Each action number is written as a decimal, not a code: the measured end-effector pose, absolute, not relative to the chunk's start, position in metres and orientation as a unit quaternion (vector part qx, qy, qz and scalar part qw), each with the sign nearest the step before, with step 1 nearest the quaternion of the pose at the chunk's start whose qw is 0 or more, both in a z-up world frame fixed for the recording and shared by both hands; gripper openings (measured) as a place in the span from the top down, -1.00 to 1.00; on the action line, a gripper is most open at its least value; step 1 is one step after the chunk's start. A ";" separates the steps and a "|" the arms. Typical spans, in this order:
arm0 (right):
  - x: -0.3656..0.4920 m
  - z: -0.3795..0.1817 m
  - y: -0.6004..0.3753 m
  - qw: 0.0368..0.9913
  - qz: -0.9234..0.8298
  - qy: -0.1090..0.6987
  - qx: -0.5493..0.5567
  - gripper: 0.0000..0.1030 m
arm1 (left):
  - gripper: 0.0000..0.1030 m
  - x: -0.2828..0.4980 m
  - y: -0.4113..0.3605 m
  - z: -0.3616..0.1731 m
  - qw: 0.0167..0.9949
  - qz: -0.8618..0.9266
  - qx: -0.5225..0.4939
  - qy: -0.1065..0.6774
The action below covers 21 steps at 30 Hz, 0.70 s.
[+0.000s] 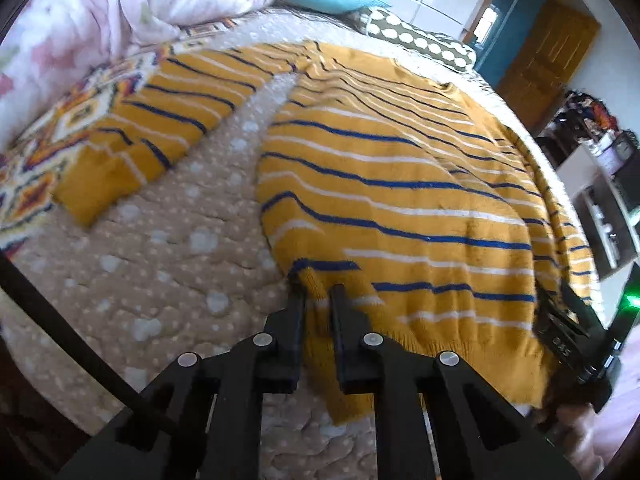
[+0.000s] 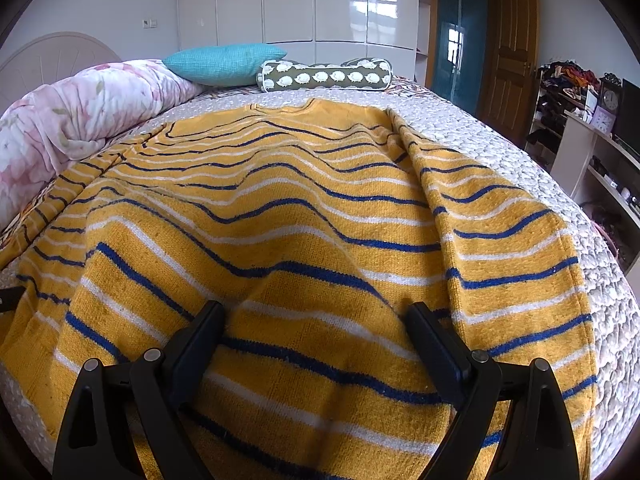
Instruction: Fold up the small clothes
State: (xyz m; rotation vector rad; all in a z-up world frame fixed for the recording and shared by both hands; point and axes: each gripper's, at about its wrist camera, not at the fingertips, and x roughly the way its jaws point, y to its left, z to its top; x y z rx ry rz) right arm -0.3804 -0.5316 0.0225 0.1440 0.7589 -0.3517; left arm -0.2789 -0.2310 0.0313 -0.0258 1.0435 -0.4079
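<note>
Black plastic fingers of the left gripper (image 1: pixel 319 294) are pinching the ribbed hem corner of the fuzzy mustard-yellow knit sweater with blue and white stripes (image 1: pixel 400 200), which is lying spread on the quilted beige dotted bedspread (image 1: pixel 160 240), while the right gripper (image 2: pixel 316 312) is hovering wide over it.

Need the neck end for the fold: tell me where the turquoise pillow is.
In the right wrist view the turquoise pillow lies at the bed's far end, between the floral duvet on its left and the spotted bolster on its right, beyond the sweater.
</note>
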 end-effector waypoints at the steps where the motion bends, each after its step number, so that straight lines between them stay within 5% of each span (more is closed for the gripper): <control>1: -0.380 0.023 -0.532 0.910 -0.170 0.371 0.070 -0.83 | 0.82 -0.281 -0.232 0.035 0.852 -0.188 -0.002 0.489; 5: -0.383 0.038 -0.541 0.904 -0.142 0.391 0.100 -0.72 | 0.89 -0.286 -0.210 0.053 0.867 -0.148 0.000 0.476; 13: -0.462 0.121 -0.605 0.931 -0.161 0.289 0.155 -0.70 | 0.93 -0.299 -0.152 0.058 0.874 -0.082 -0.011 0.479; 16: -0.473 0.117 -0.634 0.915 -0.179 0.327 0.152 -0.68 | 0.77 -0.310 -0.139 0.069 0.878 -0.097 -0.034 0.467; 18: -0.477 0.109 -0.641 0.910 -0.168 0.349 0.148 -0.55 | 0.27 -0.314 -0.143 0.076 0.885 -0.100 -0.026 0.454; 21: -0.481 0.092 -0.628 0.905 -0.141 0.380 0.127 -0.54 | -0.07 -0.323 -0.152 0.089 0.893 -0.112 -0.023 0.436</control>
